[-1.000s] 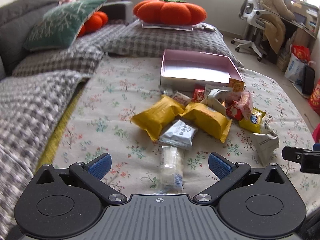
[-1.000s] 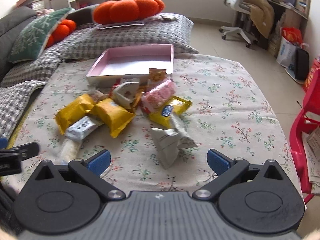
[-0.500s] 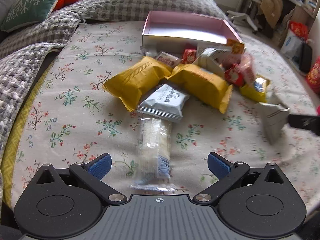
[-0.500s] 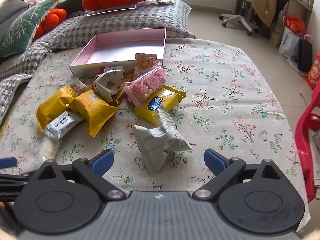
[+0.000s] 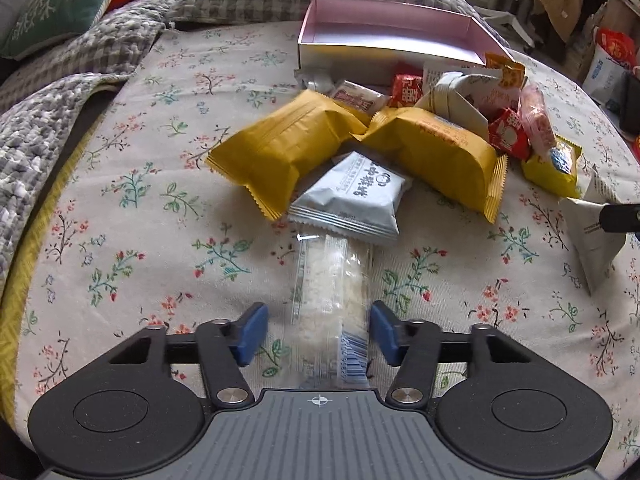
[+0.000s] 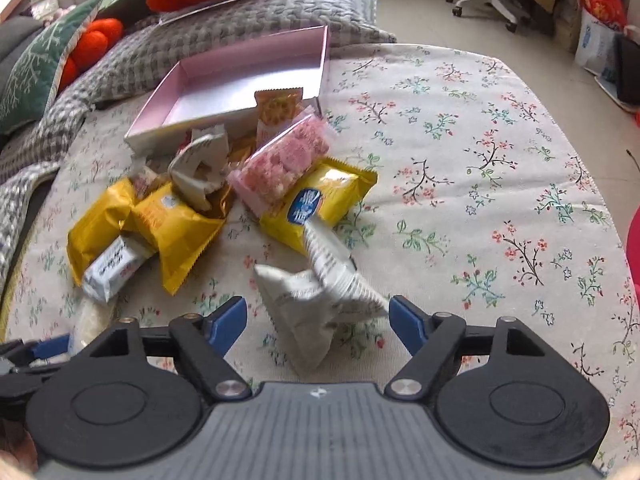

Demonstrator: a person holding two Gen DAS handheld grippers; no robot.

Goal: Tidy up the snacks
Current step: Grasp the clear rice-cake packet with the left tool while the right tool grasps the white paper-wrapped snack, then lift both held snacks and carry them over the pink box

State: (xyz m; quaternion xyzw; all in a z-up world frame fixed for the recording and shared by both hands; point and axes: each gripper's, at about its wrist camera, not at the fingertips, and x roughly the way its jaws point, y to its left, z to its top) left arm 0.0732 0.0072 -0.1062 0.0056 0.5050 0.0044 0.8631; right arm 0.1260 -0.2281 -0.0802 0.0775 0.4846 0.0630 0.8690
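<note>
we: L gripper (image 5: 318, 334) closing round clear plastic cracker pack (image 5: 332, 300), pads not touching | R gripper (image 6: 318, 326) closing round crumpled white paper-like packet (image 6: 316, 300), pads apart

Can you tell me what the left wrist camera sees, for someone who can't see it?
The left gripper is closing around a clear snack packet on a flowery cloth. Beyond lie yellow packs and an empty pink box.

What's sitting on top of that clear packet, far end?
The silver packet overlaps the far end of the clear packet, hiding that end. Its near end lies bare between the closing left gripper.
</note>
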